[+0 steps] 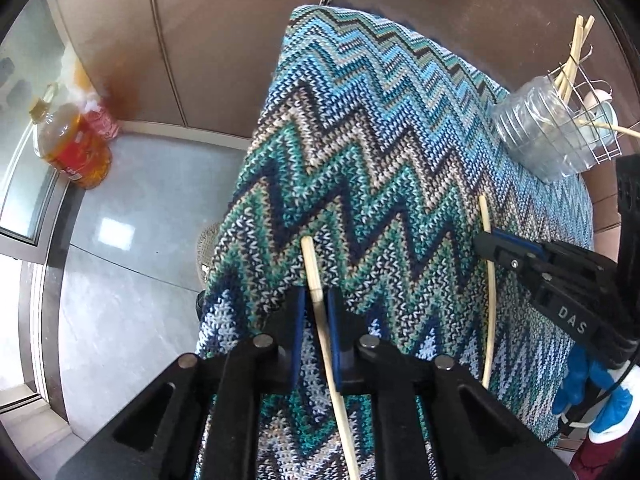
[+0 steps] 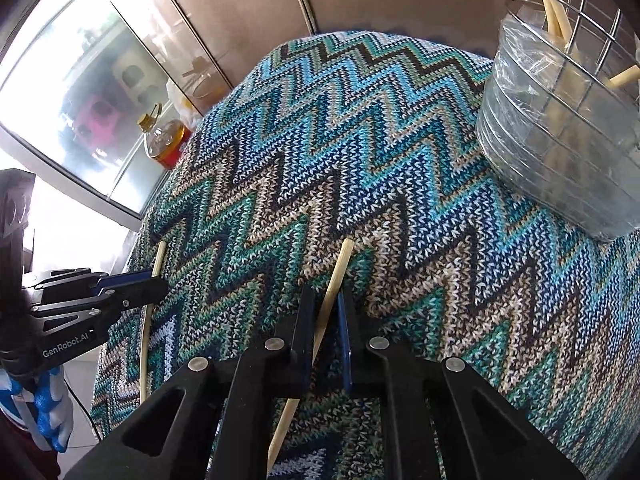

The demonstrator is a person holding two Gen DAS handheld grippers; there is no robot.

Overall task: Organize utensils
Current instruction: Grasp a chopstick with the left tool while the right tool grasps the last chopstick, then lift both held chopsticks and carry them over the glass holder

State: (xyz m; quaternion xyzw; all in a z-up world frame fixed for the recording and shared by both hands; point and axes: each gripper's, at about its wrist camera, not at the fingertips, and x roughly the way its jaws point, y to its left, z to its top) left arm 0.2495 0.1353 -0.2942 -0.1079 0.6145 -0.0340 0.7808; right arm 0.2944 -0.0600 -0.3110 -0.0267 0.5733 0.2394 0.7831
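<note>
Two pale wooden chopsticks lie on a table under a blue-green zigzag knit cloth (image 1: 360, 160). My left gripper (image 1: 317, 300) is shut on one chopstick (image 1: 314, 268), its thick end pointing ahead. It also shows in the right wrist view (image 2: 154, 280) at the left. My right gripper (image 2: 326, 300) is shut on the other chopstick (image 2: 340, 268). It also shows in the left wrist view (image 1: 486, 248) on its chopstick (image 1: 486, 216). A wire utensil basket (image 1: 588, 120) with several chopsticks stands at the far right, also in the right wrist view (image 2: 580, 52).
A clear ribbed plastic container (image 1: 532, 132) sits against the basket, also in the right wrist view (image 2: 532, 152). A bottle of amber oil (image 1: 72, 144) stands on the tiled floor by a glass door (image 2: 80, 92). A brown wall is behind the table.
</note>
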